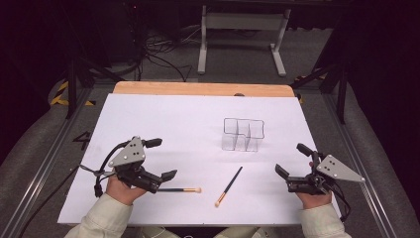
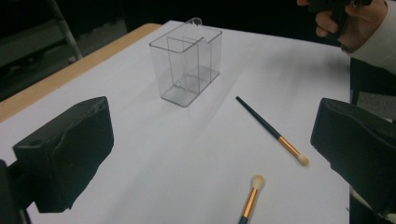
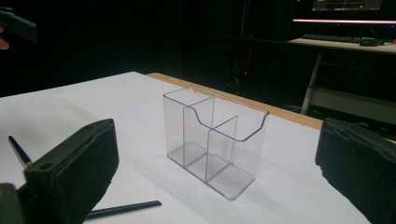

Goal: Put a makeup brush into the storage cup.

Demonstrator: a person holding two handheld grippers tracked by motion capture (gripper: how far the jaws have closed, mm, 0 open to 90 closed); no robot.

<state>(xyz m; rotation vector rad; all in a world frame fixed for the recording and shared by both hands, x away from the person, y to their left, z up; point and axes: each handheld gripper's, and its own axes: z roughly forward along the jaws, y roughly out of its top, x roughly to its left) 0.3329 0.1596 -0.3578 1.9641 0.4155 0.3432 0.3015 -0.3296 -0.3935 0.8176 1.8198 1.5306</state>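
A clear plastic organizer with several compartments stands empty right of the table's centre. Two dark-handled makeup brushes lie in front of it: one slanted, one lying flat right by the lower jaw of my left gripper. That gripper is open and empty. In the left gripper view, both brushes lie between its jaws, with the organizer beyond. My right gripper stands open near the right edge. In the right gripper view it faces the organizer, with a brush handle low down.
A white sheet covers the table, with a wooden strip along its far edge. Metal rails run down both sides. A white desk frame and cables stand on the floor beyond. The other hand shows at the left gripper view's top right.
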